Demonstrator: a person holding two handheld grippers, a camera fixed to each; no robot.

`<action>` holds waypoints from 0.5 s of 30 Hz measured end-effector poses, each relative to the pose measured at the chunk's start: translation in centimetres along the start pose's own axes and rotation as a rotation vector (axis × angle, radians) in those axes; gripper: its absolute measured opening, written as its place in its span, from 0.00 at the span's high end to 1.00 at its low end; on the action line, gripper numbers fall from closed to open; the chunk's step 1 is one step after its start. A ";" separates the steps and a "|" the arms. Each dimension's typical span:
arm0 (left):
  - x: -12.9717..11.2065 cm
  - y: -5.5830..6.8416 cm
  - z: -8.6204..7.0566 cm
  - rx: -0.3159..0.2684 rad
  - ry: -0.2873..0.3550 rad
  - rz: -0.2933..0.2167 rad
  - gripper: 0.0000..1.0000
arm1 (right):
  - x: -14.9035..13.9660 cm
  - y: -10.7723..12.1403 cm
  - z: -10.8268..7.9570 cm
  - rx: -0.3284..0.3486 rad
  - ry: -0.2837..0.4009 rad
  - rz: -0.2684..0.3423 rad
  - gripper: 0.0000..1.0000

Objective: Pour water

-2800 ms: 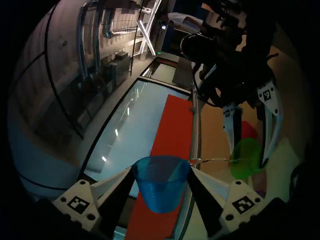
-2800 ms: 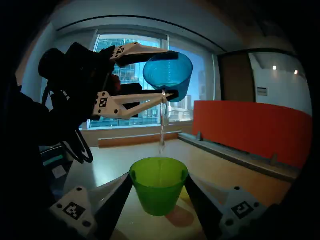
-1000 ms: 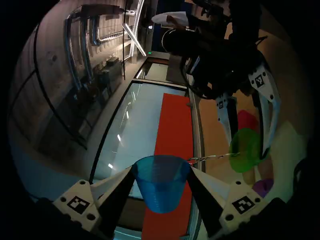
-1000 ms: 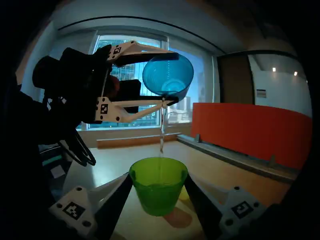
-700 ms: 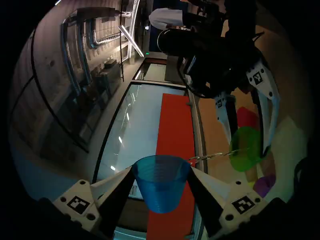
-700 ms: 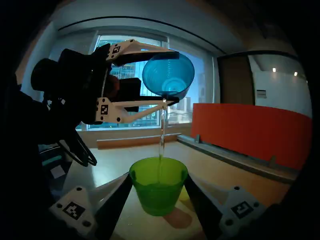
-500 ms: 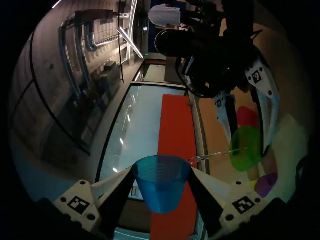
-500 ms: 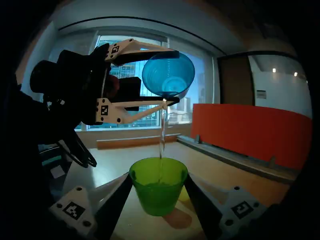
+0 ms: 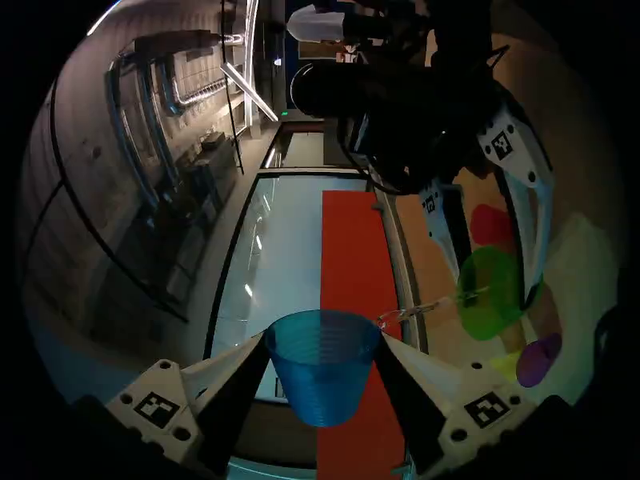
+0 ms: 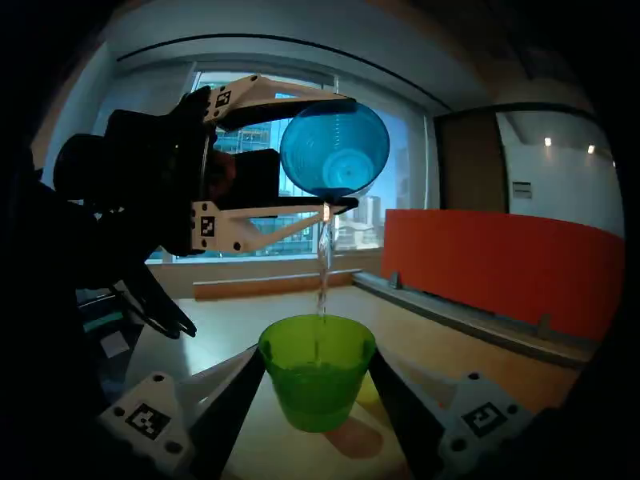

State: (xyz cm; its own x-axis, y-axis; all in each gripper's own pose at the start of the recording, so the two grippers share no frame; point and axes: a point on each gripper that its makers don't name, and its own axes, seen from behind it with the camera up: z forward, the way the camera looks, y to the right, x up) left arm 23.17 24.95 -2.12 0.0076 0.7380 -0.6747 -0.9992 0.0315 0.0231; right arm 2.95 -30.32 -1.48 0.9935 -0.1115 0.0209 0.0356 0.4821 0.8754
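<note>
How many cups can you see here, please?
2 for sure: the blue cup in the left gripper, tipped above the green cup in the right gripper. Coloured shapes on the table might be others.

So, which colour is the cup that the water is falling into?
Translucent green; the green cup shows best in the right gripper view.

My blue cup [image 10: 334, 148] and green cup [image 10: 317, 376] were translucent, glossy plastic, the blue one finely ribbed, my white fingers [image 10: 204, 382] looked like matt plastic, and the table [image 10: 240, 320] was smooth, pale wood with a soft sheen.
</note>
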 end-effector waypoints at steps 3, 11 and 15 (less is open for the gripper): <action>0.3 -0.1 -0.1 0.002 0.003 0.012 0.12 | 0.0 0.0 0.0 0.000 0.001 -0.001 0.09; 0.9 -0.2 -0.3 0.011 0.002 0.060 0.12 | 0.3 0.0 0.0 -0.001 0.006 -0.001 0.09; 1.1 -0.2 -0.3 0.012 0.006 0.077 0.12 | 0.3 0.0 0.0 -0.002 0.008 -0.002 0.09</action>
State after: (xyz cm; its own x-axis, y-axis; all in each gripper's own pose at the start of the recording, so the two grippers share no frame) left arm 23.35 25.54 -3.13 -0.0699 0.7346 -0.6749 -0.9963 -0.0173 0.0843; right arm 3.28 -30.38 -1.50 0.9943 -0.1056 0.0156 0.0376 0.4834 0.8746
